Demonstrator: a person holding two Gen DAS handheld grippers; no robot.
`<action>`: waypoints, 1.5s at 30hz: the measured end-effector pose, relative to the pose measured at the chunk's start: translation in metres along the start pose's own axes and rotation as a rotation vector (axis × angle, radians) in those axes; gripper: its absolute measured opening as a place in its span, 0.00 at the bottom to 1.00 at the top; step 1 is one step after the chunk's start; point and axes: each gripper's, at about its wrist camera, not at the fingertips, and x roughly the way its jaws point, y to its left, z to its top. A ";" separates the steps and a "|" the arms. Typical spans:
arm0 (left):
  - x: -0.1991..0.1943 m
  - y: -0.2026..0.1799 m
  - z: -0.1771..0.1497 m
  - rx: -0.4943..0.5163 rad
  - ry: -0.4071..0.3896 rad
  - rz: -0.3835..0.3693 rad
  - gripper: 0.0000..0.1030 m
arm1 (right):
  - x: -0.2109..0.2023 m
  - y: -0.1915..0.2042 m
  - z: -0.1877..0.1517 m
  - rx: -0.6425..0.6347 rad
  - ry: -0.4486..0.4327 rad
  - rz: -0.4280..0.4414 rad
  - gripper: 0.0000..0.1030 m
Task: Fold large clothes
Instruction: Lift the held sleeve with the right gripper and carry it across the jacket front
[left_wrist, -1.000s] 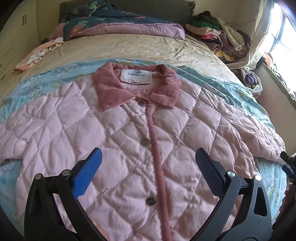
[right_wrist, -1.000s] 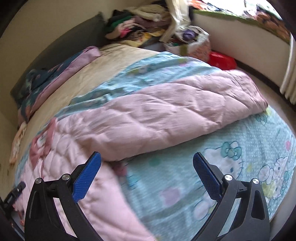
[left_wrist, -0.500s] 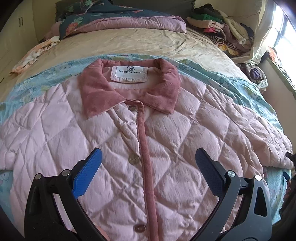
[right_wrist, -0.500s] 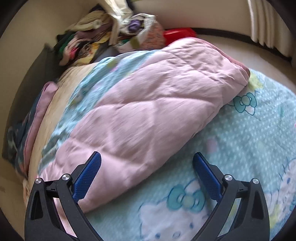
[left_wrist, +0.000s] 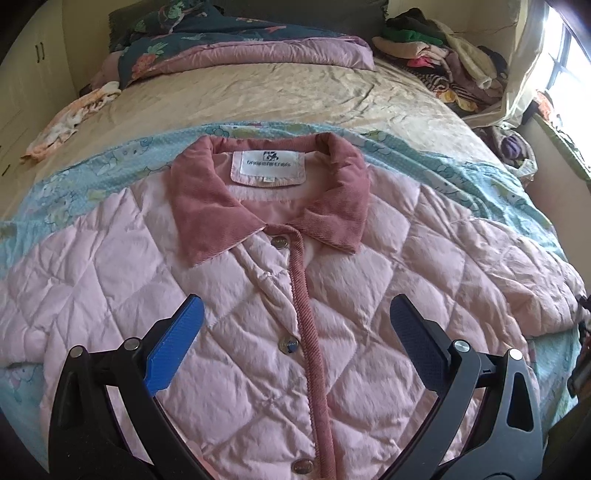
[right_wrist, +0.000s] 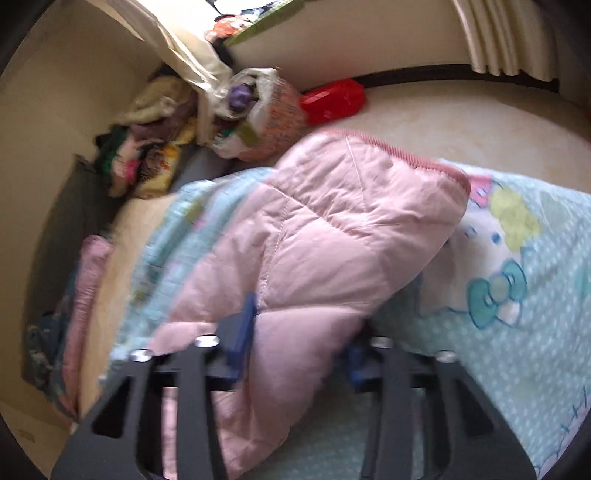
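A pink quilted jacket (left_wrist: 258, 280) with a dusty-rose corduroy collar (left_wrist: 207, 206) lies front up and buttoned on a light blue cartoon-print sheet (left_wrist: 74, 184). My left gripper (left_wrist: 295, 332) is open and empty, hovering over the jacket's chest by the button placket. In the right wrist view my right gripper (right_wrist: 299, 339) is shut on the jacket's right sleeve (right_wrist: 332, 229), with the blue pads pressed into the padded fabric. The sleeve's ribbed cuff (right_wrist: 417, 162) points away from me.
A beige bedspread (left_wrist: 258, 96) covers the far half of the bed. A folded floral quilt (left_wrist: 229, 48) lies at the headboard. A heap of clothes (left_wrist: 443, 62) sits at the back right, a small garment (left_wrist: 70, 122) at the left. A red box (right_wrist: 332, 99) lies on the floor.
My right gripper has moved in over the sleeve and closed on it. My left gripper has drifted forward up the jacket toward the collar and stays open.
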 end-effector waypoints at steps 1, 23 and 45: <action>-0.003 0.001 0.000 0.000 -0.003 -0.002 0.92 | -0.005 0.005 0.002 -0.025 -0.009 0.009 0.26; -0.081 0.044 0.017 -0.080 -0.108 -0.053 0.92 | -0.165 0.198 -0.036 -0.614 -0.214 0.317 0.17; -0.109 0.117 0.013 -0.165 -0.137 -0.107 0.92 | -0.216 0.306 -0.140 -0.845 -0.185 0.478 0.17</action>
